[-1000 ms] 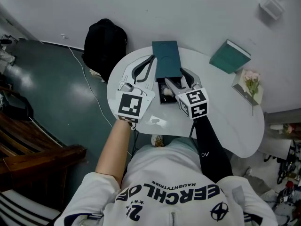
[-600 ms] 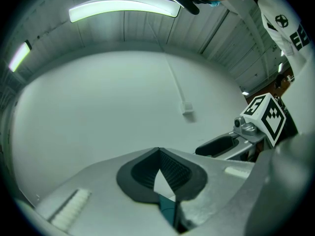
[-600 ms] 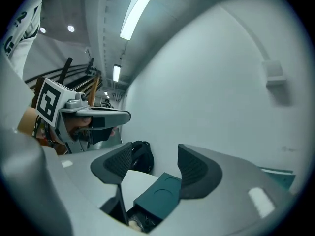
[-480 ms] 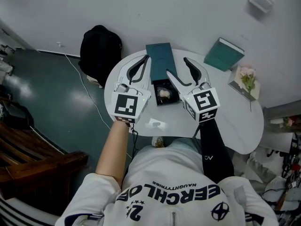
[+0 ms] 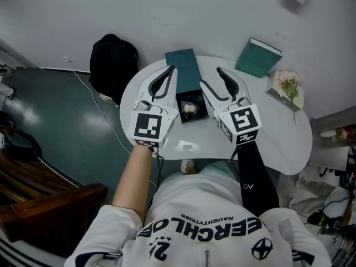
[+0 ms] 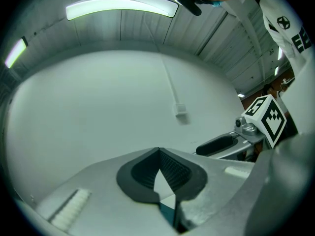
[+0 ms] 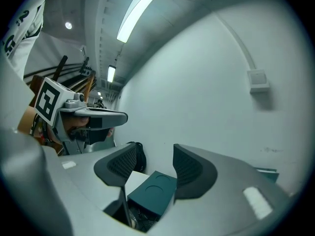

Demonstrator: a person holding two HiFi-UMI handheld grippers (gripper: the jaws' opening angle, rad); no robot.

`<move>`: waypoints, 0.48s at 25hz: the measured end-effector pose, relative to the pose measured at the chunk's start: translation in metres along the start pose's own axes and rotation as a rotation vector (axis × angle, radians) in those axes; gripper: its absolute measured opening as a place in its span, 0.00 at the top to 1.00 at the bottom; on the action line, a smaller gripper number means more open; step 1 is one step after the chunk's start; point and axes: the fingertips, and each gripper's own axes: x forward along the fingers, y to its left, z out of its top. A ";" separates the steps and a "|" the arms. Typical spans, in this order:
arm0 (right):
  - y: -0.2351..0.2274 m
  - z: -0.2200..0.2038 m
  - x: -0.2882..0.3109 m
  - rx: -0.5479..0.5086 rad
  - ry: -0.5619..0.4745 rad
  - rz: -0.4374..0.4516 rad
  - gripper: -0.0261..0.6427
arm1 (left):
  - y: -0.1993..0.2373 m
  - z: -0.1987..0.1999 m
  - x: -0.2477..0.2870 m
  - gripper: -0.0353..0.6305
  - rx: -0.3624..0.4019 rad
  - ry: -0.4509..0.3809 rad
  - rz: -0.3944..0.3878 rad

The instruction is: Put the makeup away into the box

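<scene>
A dark teal box (image 5: 196, 114) stands open on the white round table (image 5: 278, 138), its lid (image 5: 183, 65) tipped back. A pale makeup item (image 5: 189, 108) lies inside. My left gripper (image 5: 168, 71) hovers just left of the box, shut with nothing between its pads; its tips (image 6: 158, 151) meet. My right gripper (image 5: 210, 77) hangs above the box's right side, open. Its jaws have just been closing, with nothing gripped. In the right gripper view the lid (image 7: 152, 193) shows below the gap of the right gripper (image 7: 153, 151).
A teal book (image 5: 257, 57) lies at the table's far right, with pink flowers (image 5: 288, 85) in a white holder beside it. A black backpack (image 5: 114, 65) sits on the floor left of the table. The wall rises just behind the table.
My right gripper has lifted out of the open box and now hangs above its right side, jaws slightly narrower. The pale item stays in the box. The left gripper is nearly unmoved.
</scene>
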 end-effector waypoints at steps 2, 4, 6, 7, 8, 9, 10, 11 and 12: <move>-0.003 0.001 -0.005 -0.005 -0.004 -0.015 0.59 | -0.006 0.002 0.000 0.95 0.008 0.000 -0.012; -0.005 0.002 -0.008 -0.012 -0.008 -0.027 0.63 | -0.011 0.003 0.001 0.95 0.022 0.003 -0.026; -0.009 0.002 -0.013 -0.017 -0.010 -0.040 0.66 | -0.015 0.003 0.002 0.95 0.027 0.006 -0.039; -0.011 0.002 -0.015 -0.019 -0.010 -0.049 0.69 | -0.017 0.003 0.003 0.95 0.028 0.008 -0.044; -0.014 0.002 -0.019 -0.021 -0.011 -0.060 0.81 | -0.019 0.003 0.004 0.95 0.029 0.010 -0.048; -0.016 0.002 -0.022 -0.021 -0.012 -0.068 0.92 | -0.021 0.003 0.004 0.95 0.028 0.011 -0.050; -0.017 0.002 -0.025 -0.019 -0.012 -0.070 0.92 | -0.022 0.003 0.004 0.95 0.025 0.012 -0.050; -0.017 0.002 -0.027 -0.017 -0.010 -0.068 0.92 | -0.023 0.003 0.004 0.95 0.021 0.011 -0.048; -0.016 0.001 -0.028 -0.014 -0.010 -0.066 0.92 | -0.023 0.003 0.003 0.95 0.017 0.010 -0.045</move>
